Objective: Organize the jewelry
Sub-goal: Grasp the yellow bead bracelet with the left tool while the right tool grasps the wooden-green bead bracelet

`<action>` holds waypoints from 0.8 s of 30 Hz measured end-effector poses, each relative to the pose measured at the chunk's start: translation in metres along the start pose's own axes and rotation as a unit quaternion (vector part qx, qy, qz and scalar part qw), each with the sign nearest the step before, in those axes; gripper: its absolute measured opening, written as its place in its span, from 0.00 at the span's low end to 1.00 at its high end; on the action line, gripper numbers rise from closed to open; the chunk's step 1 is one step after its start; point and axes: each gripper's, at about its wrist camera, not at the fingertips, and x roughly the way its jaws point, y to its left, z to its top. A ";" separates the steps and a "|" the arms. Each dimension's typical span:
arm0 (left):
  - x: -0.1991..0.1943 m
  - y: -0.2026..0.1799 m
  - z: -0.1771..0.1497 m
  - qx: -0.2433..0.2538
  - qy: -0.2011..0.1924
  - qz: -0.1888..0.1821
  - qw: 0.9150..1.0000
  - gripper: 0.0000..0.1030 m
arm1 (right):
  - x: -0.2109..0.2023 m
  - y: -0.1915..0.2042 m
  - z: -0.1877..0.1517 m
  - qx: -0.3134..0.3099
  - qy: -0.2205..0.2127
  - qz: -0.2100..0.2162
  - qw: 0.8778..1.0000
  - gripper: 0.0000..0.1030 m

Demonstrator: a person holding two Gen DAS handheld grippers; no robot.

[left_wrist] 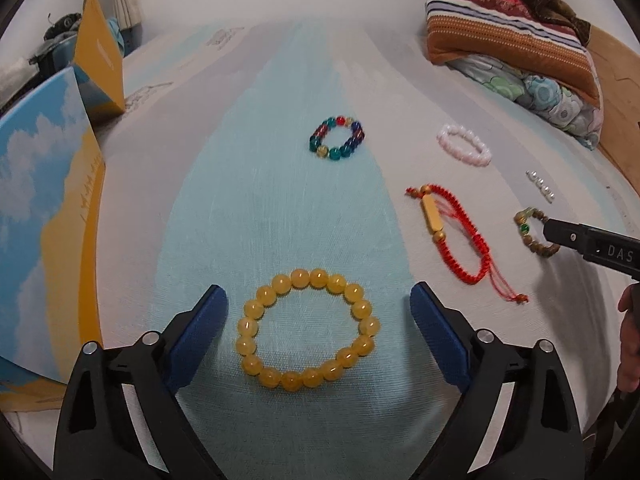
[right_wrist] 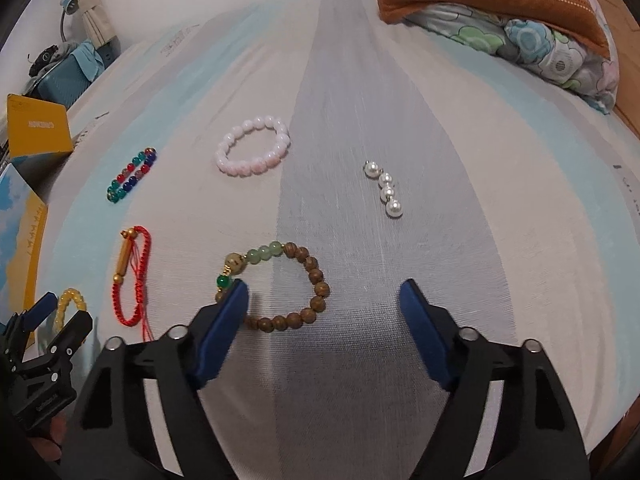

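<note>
Several bracelets lie on a striped bed sheet (left_wrist: 280, 208). My left gripper (left_wrist: 319, 312) is open, its blue pads on either side of a yellow bead bracelet (left_wrist: 307, 329). My right gripper (right_wrist: 324, 300) is open; its left pad covers part of a brown wooden bead bracelet with green beads (right_wrist: 316, 280), which also shows in the left wrist view (left_wrist: 534, 232). A red cord bracelet (left_wrist: 448, 236), a multicoloured bead bracelet (left_wrist: 338, 138), a pink bead bracelet (right_wrist: 253, 152) and a short pearl string (right_wrist: 383, 189) lie further off.
An open box with a sky-and-orange print (left_wrist: 44, 216) stands at the left, with an orange box part (left_wrist: 100, 56) behind it. Folded blankets and a striped pillow (left_wrist: 516, 36) lie at the far right. The bed's wooden edge (left_wrist: 616, 100) is at the right.
</note>
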 end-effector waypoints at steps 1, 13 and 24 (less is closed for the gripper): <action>0.002 -0.001 -0.001 0.004 0.002 0.008 1.000 0.83 | 0.002 0.000 0.000 0.000 0.002 0.001 1.000 0.63; -0.002 0.004 -0.005 0.002 0.003 0.009 1.000 0.41 | 0.008 0.008 -0.006 -0.016 0.005 -0.017 1.000 0.23; -0.010 0.005 -0.008 0.001 0.012 -0.013 1.000 0.18 | -0.001 0.013 -0.011 -0.016 -0.010 -0.014 1.000 0.07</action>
